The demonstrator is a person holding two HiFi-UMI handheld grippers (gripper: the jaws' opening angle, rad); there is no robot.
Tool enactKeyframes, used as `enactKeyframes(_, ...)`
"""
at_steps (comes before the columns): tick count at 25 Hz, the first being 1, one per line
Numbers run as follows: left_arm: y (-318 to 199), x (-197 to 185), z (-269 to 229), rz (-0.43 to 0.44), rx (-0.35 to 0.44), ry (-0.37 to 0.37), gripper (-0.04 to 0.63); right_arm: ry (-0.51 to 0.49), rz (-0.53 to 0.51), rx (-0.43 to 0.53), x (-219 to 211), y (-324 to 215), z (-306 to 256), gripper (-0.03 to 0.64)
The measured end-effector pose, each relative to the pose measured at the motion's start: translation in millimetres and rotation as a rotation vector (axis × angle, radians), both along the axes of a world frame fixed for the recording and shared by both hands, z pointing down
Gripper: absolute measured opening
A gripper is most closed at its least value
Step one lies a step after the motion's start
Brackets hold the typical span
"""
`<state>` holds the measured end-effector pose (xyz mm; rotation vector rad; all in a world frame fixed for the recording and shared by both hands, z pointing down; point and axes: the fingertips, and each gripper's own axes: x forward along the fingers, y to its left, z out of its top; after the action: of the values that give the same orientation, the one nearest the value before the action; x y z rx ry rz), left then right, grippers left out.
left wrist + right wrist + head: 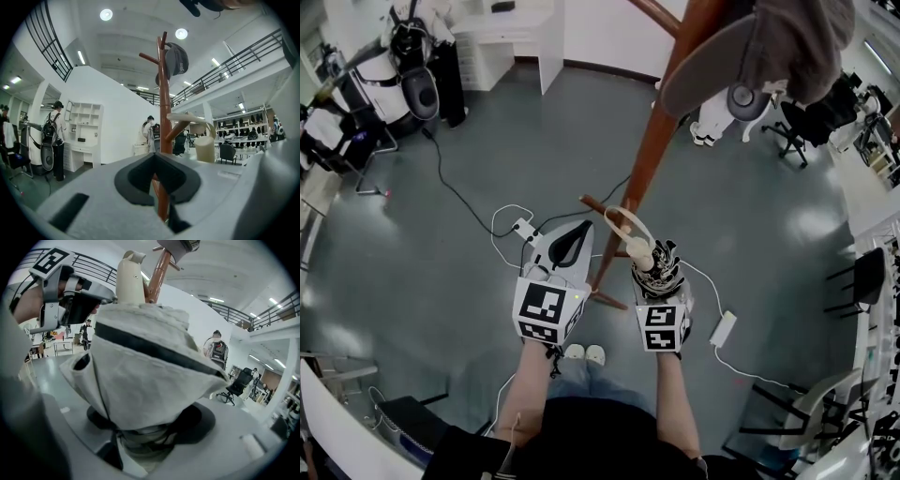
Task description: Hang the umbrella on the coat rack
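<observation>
Grey left tool and right tool bear black-and-white marker cubes; black shirt

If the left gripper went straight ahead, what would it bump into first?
Probably the coat rack pole. It stands dead ahead of the left gripper, though how far off is hard to judge.

Bright, even light from round ceiling lamps — soft glare patches on the grey floor; strong fisheye bending, dark corners.

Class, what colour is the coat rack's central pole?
Reddish-brown; the coat rack shows best in the left gripper view.
</observation>
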<state>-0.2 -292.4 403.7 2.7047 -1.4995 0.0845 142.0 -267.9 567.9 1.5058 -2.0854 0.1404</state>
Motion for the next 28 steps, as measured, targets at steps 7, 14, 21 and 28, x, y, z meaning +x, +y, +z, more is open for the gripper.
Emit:
enactKeyframes(7,0,7,2,0.015,-0.002,0.009,0.008,0.106,-0.002,-0.041,5,6,15,0.325)
enactKeyframes(14,-1,7,2,0.015,-0.001,0.014,0.008,0.129,0.063,-0.080,26,0,23,0.324)
enactKeyframes(21,-4,3,2,0.005,-0.004,0.022,0.008,0.284,0.013,-0.006,16,-5,4,0.324)
enactKeyframes(28,-3,-2,3,-0.002,-0.003,0.027,0.008,0.333,0.027,0.010,17,-9,-10,0.325)
